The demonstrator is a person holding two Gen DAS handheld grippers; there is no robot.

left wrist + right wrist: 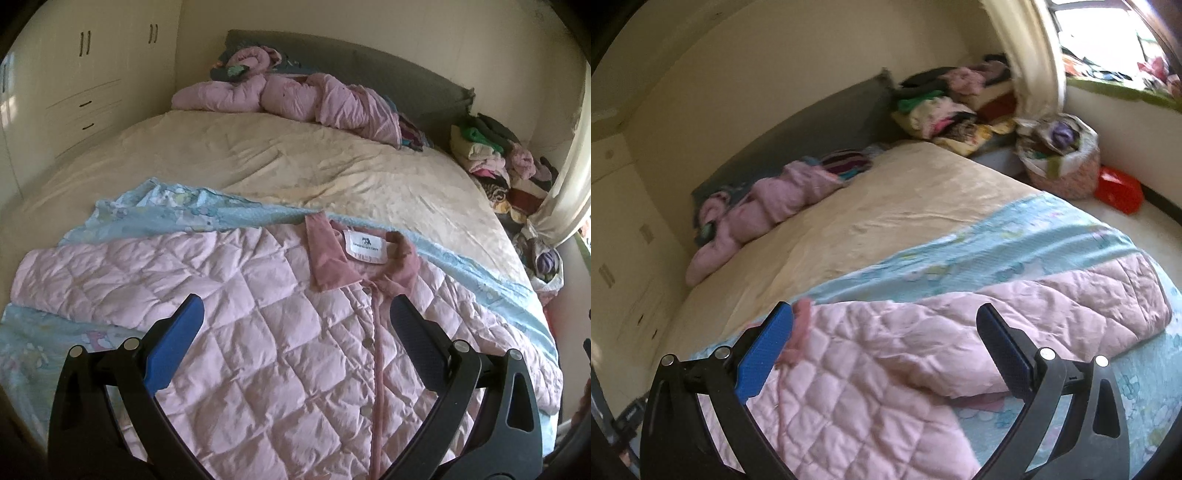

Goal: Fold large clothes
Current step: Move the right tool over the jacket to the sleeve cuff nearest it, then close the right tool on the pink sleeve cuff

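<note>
Lying front-up on a light blue printed sheet (33, 354) at the near end of the bed (295, 162), the pink quilted jacket (266, 332) is showing its darker pink collar (325, 258) and a white label (364, 248). The left gripper (296, 317) is hovering above the jacket's chest with its fingers spread wide apart, holding nothing. The right gripper (885, 325) is hanging over the jacket's sleeve (1089, 302), its fingers likewise wide apart and empty. A crumpled pink garment (295, 98) is lying by the grey headboard (369, 62), and a pile of clothes (491, 155) is sitting beside the bed.
</note>
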